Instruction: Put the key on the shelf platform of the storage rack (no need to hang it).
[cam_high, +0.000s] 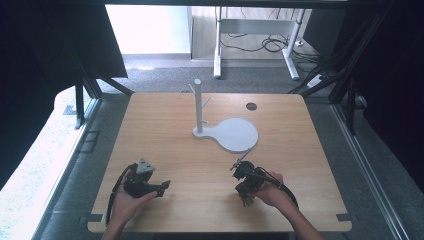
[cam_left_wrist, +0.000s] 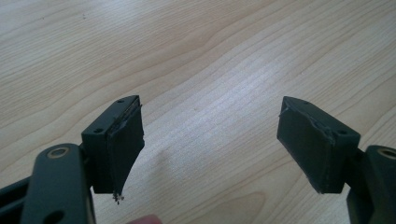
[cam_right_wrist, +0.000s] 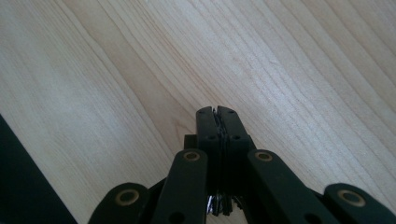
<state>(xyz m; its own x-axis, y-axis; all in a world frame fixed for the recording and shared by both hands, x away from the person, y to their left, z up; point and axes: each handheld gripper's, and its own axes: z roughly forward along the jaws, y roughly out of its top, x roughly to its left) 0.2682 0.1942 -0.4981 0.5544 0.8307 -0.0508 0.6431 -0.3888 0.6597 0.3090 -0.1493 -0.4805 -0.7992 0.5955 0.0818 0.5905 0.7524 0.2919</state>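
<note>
On the wooden table, toward its far middle, stands a white stand: an upright post with short pegs near the top, fixed to a flat white base whose round part spreads to the right of the post. Beyond the base, a small dark round hole sits in the tabletop. Near the front edge, the person's left hand holds the left hand-held gripper, which lies low over the wood well left of centre; its own view shows the two black jaws spread wide apart with nothing but bare wood grain between them. At the front right, the right hand holds the right hand-held gripper, pointing toward the white base yet apart from it; its jaws are pressed together, empty, over bare tabletop. Both sit well apart from each other and from the stand.
</note>
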